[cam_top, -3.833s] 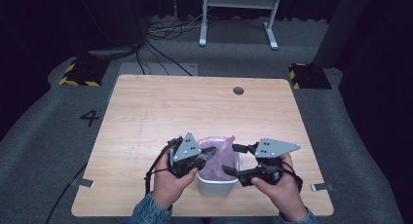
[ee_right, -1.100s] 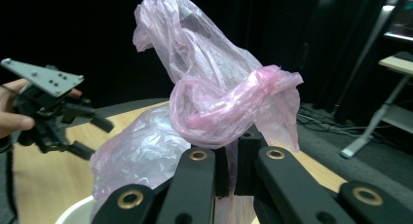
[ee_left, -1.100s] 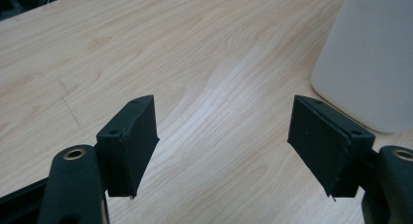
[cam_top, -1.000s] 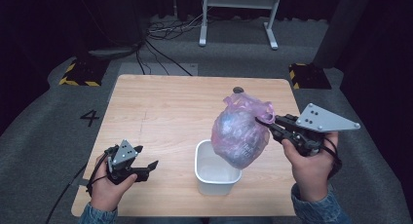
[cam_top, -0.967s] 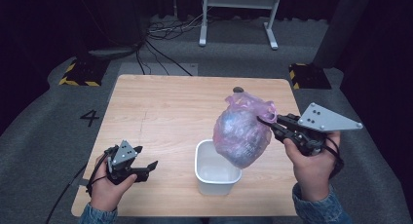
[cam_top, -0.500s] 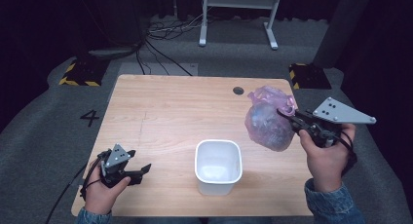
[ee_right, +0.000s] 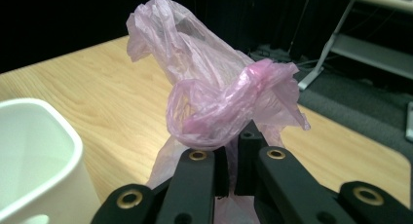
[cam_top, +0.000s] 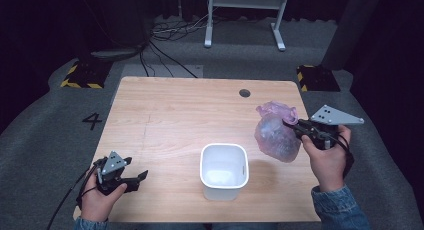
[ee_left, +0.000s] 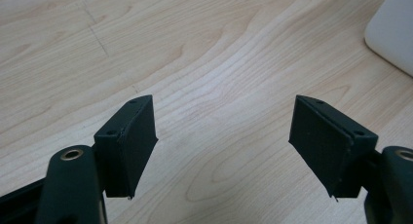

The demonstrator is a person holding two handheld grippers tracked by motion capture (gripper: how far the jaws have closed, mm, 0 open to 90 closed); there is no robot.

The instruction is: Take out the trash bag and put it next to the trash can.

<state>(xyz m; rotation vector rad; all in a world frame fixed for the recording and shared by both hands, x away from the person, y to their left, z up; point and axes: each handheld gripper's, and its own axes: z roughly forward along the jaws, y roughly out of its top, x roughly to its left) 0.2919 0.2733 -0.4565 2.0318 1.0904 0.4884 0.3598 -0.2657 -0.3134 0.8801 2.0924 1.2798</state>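
Although the pink plastic bag point(cam_top: 276, 132) is translucent, its contents stay blurred, and whether its underside rests on the wooden table point(cam_top: 175, 110) or hangs just clear cannot be told; in the right gripper view the bag's lower body is cut off behind the jaws. Compared with half a second earlier, the bag sits lower over the table's 3 o'clock edge, and since a second ago it has moved away from above the white bin point(cam_top: 224, 171) toward 3 o'clock. The right gripper point(cam_top: 296, 126) has its jaws pressed together, pinching the bag's twisted neck point(ee_right: 221, 112), with the bin at 9 o'clock of it. The left gripper point(cam_top: 136, 177), near the table's 7 o'clock corner, has its jaws spread wide, holding nothing; bare wood lies between them, and a corner of the bin point(ee_left: 394, 29) appears at 2 o'clock.
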